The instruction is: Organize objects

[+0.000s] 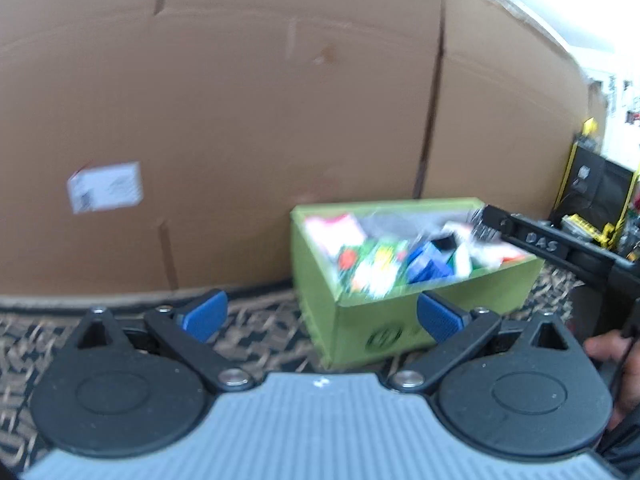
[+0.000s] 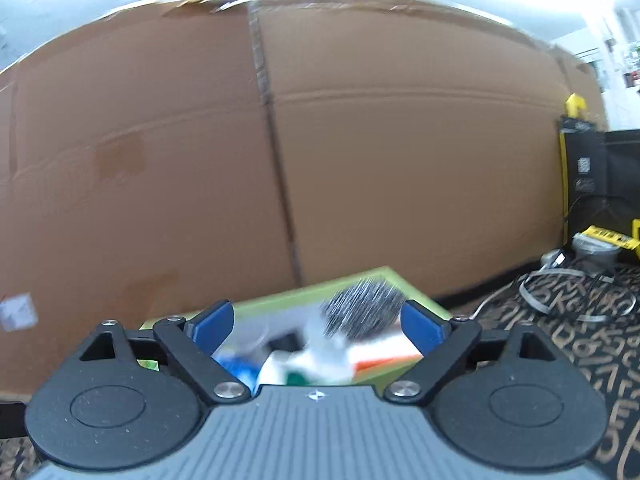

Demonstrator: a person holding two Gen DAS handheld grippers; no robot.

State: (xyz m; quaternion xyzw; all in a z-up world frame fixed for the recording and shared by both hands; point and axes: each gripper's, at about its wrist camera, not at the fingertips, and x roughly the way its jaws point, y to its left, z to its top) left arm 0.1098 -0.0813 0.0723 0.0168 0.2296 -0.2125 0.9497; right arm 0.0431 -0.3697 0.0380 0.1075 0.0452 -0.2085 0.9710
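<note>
Left gripper (image 1: 322,316): nearest the left wrist camera, its grey ribbed body fills the bottom edge; the blue pads stand wide apart with nothing between them, so it is open and empty.
Right gripper (image 2: 318,322): seen close in its own view, blue pads also spread wide, none pressing on anything. A blurred, silvery-striped object (image 2: 362,312) sits in the gap between them, above the box; whether it is falling or already lying on the pile I cannot tell.
Green box (image 1: 400,312): the collecting place for the task's things, standing on the patterned carpet (image 1: 260,332) close in front of the cardboard wall. Its top is open, which suits dropping things in from above.
Contents (image 1: 400,260): a loose heap of packets, white, red, green and orange, with a blue boxy item (image 1: 430,266) among them; too blurred to name each.
Right gripper's reach: in the left view its black arm extends over the box's far right corner, likely placed there to release straight into the heap.
Cardboard wall (image 1: 240,120): large brown cartons behind the box, serving as a backdrop.
Writing: a round HP-style logo (image 1: 384,338) on the box's front face; "DAS" handwritten on the right gripper's arm; a white shipping label (image 1: 105,186) on the carton, unreadable; the carpet carries letter shapes.
Clutter at right: yellow-and-black cases (image 2: 584,172) and loose cables (image 2: 576,292) lie well apart from the box.
</note>
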